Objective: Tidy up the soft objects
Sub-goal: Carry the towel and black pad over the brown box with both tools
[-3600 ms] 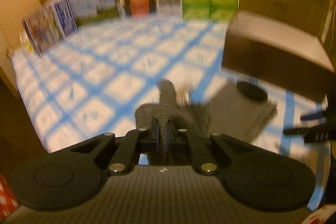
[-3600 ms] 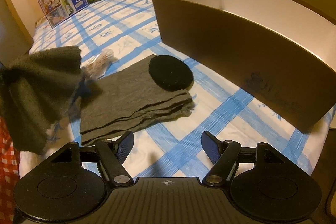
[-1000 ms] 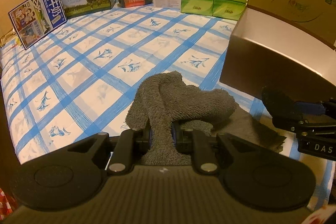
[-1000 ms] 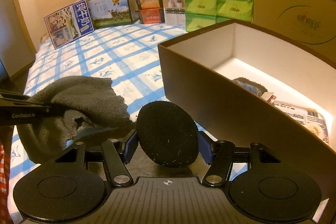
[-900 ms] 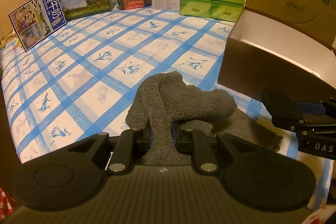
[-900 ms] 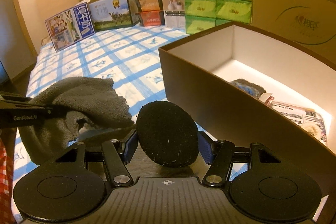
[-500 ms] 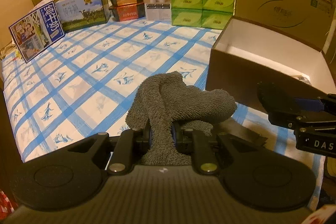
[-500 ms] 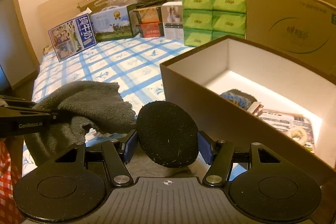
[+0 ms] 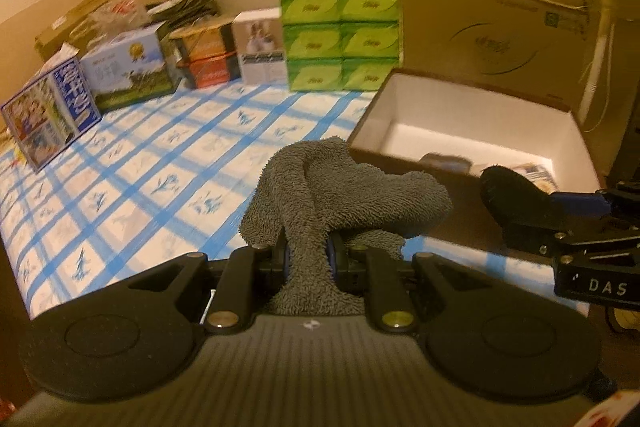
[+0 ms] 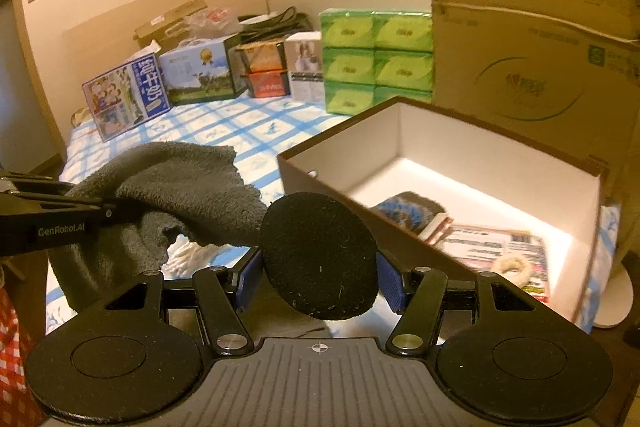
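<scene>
The left gripper (image 9: 308, 259) is nearly closed, its blue pads pinching a fold of a grey terry towel (image 9: 340, 187) that bunches up ahead of the jaws and drapes down behind them, lifted clear of the bed. The right gripper (image 10: 320, 285) stands about half open, its two blue pads pressed against opposite edges of a round black felt-like pad (image 10: 320, 255), which stands upright between them. In the left wrist view that black disc (image 9: 512, 195) hangs just to the right of the towel, in front of the near wall of an open brown box (image 10: 500, 155) with a white inside. The box sits at the right side of the bed (image 9: 132, 179), which is covered with a blue-and-white checked sheet. On the box floor lie a small blue and grey knitted item (image 10: 408, 211), a printed magazine or leaflet (image 10: 500, 247) and a pale fluffy ring (image 10: 516, 267). Behind the box stands a big cardboard carton (image 10: 532, 39). Along the head edge of the bed are stacked green tissue packs (image 10: 376, 59), a milk carton box (image 10: 124, 95) and several other printed boxes (image 10: 200, 71).
</scene>
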{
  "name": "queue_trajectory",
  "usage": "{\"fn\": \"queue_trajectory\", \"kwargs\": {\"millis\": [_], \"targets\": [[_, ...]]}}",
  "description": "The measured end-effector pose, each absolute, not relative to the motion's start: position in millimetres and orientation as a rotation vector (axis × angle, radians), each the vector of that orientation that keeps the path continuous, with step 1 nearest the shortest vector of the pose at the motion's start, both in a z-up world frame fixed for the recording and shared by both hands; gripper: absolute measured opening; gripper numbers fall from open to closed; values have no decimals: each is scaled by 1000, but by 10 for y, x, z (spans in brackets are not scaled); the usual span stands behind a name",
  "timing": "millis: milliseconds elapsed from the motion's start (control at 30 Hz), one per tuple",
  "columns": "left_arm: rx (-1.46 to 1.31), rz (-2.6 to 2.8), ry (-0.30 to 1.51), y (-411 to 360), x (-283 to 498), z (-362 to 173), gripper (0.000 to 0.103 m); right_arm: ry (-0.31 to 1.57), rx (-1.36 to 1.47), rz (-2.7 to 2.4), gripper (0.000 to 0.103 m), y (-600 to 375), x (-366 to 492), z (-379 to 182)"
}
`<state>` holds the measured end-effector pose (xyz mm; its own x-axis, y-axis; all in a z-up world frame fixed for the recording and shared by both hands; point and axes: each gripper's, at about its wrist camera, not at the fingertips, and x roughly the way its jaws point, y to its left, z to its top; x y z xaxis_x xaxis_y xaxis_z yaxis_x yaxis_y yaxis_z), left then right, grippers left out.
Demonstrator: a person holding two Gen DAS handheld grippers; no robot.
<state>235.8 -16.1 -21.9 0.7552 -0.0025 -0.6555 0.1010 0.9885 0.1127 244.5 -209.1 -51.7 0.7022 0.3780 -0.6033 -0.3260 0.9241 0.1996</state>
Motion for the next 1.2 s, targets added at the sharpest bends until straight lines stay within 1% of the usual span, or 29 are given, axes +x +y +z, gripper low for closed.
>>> {"fn": "queue_trajectory", "kwargs": {"millis": [533, 800, 1200], "targets": [[230, -250, 628, -1008, 2810, 98, 15, 657, 95, 254, 61, -2725, 2566, -244], [246, -294, 598, -1215, 3020, 204, 15, 636, 98, 217, 61, -2919, 2669, -176], [259, -342, 608, -1413, 3266, 198, 15, 644, 103, 173, 61, -3116, 2824, -191]]}}
